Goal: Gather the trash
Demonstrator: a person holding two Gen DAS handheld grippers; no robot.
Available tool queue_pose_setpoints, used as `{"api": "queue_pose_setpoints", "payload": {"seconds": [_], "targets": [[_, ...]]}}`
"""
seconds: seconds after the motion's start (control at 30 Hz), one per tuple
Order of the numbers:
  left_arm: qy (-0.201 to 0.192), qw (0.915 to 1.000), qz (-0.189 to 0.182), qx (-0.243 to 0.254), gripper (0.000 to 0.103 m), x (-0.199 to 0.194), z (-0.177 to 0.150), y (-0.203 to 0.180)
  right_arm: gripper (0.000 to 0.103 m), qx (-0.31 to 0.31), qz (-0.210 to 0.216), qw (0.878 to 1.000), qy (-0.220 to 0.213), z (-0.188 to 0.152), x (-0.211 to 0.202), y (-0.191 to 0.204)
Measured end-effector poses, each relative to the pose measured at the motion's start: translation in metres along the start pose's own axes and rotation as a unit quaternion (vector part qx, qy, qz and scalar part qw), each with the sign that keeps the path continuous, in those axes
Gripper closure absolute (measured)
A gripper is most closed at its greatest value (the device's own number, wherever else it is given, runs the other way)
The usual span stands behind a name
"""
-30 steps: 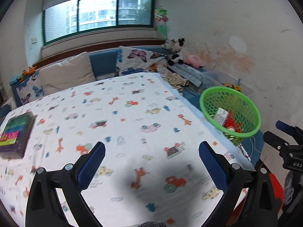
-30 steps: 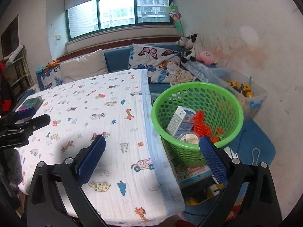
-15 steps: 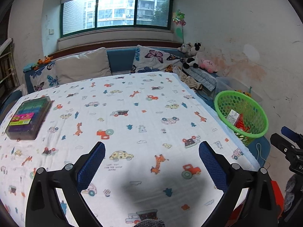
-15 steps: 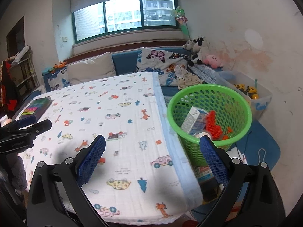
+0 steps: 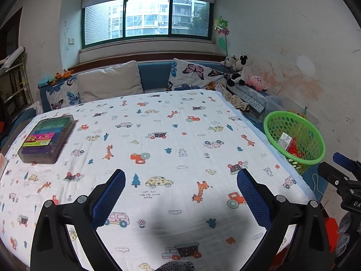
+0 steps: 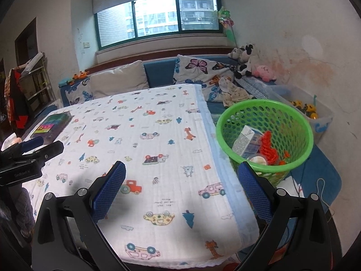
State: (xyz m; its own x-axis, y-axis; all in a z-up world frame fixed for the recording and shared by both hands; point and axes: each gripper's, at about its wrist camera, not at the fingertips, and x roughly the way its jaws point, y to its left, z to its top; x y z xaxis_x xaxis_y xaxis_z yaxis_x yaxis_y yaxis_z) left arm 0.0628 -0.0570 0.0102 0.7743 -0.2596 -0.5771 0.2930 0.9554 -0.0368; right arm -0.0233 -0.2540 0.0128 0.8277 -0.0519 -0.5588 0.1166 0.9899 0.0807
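The table (image 5: 185, 122), draped in a cartoon-print cloth, is cut off at the bottom of both views. The green basket (image 6: 266, 113) stands off its right edge, at two o'clock from the left gripper (image 5: 180, 194); its base is hidden. The right gripper (image 6: 181, 187) has it at one o'clock, revealing a carton (image 6: 247, 141), red scraps (image 6: 268, 145) and a round lid of unclear kind. Only the left view fully shows the marker case (image 5: 48, 139) at ten o'clock. Both jaws gape, released and empty.

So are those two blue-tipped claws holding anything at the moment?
No, nothing is held. The left gripper and the right gripper are both open, with only the patterned cloth showing between their fingers.
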Motion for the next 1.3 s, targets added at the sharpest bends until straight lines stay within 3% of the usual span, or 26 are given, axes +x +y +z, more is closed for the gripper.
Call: {"api": "queue_pose_setpoints", "payload": {"seconds": [0.6,1.3], "targets": [[-0.003,0.9995,0.021,-0.025,0.007,-0.005,-0.006,0.015,0.004,-0.018,0.012,1.0,0.003,-0.004,0.004,0.014],[-0.005,0.9993,0.03,-0.021,0.007,-0.007,-0.01,0.018,0.004,-0.017,0.024,1.0,0.002,-0.003,0.005,0.017]]}}
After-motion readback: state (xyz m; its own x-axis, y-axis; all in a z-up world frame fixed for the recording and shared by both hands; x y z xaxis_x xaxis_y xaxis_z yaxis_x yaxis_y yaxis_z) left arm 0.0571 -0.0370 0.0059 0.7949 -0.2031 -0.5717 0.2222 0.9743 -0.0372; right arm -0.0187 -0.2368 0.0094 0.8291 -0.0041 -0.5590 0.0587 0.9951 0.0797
